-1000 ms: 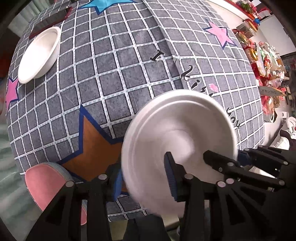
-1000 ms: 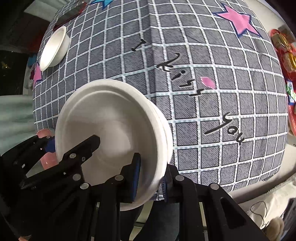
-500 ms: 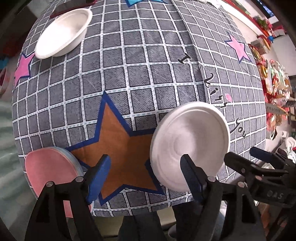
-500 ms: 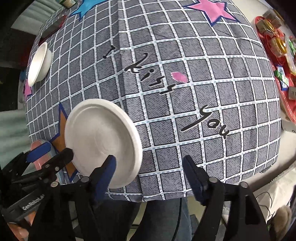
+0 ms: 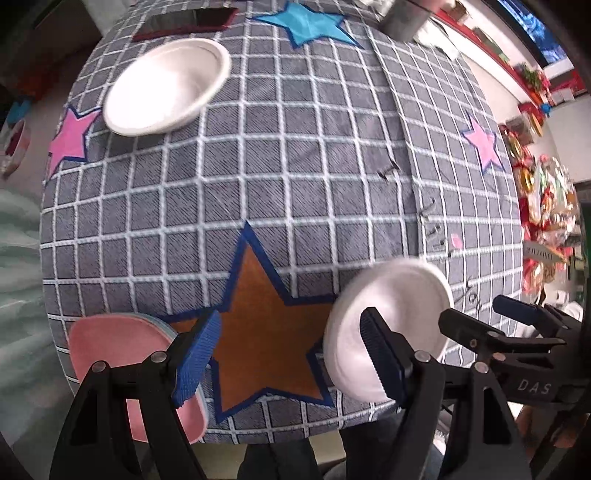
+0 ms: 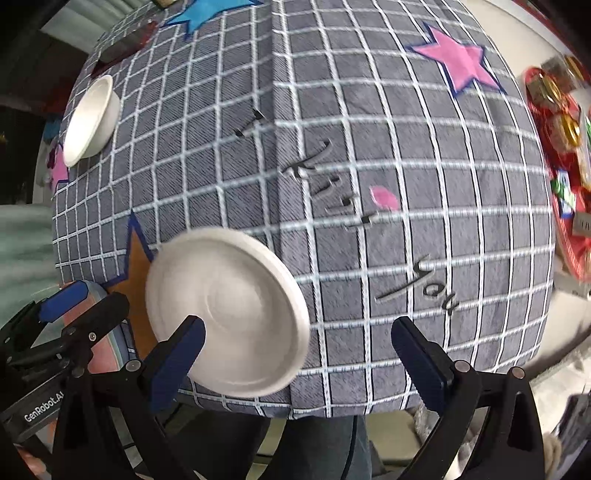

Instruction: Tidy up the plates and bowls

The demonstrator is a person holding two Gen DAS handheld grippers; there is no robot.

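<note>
Hanging over the near edge of the table, both grippers point straight down with nothing between their jaws. The right gripper (image 6: 295,350) has its blue-padded jaws spread wide and opening a touch further at this moment; bare cloth lies between them. Its left pad overlaps the near rim of the white round paper plates (image 6: 227,314), a small stack lying flat at about eight o'clock in the right wrist view, released and resting on the grey checked tablecloth with coloured stars (image 6: 369,129). The left gripper (image 5: 291,354) is also released, its jaws parted over the orange star with a blue border (image 5: 258,325) printed on the cloth, gripping nothing. In the left wrist view the same white stack sits at four o'clock, just behind the right-hand pad, and the right gripper's black frame shows beyond it at the picture's right edge.

Farther out, a pink round plate on a pale blue one (image 5: 122,354) lies at seven o'clock in the left view, at the table's near left corner, partly behind the left pad. A white paper bowl (image 5: 166,88) stands upright well apart at eleven o'clock, near the far left side of the table. Beyond it lies a dark flat rectangular object (image 5: 184,24) at the far edge. Black cursive lettering (image 6: 332,192) runs across the cloth. A person's dark trousers (image 6: 321,443) show below the table edge.
</note>
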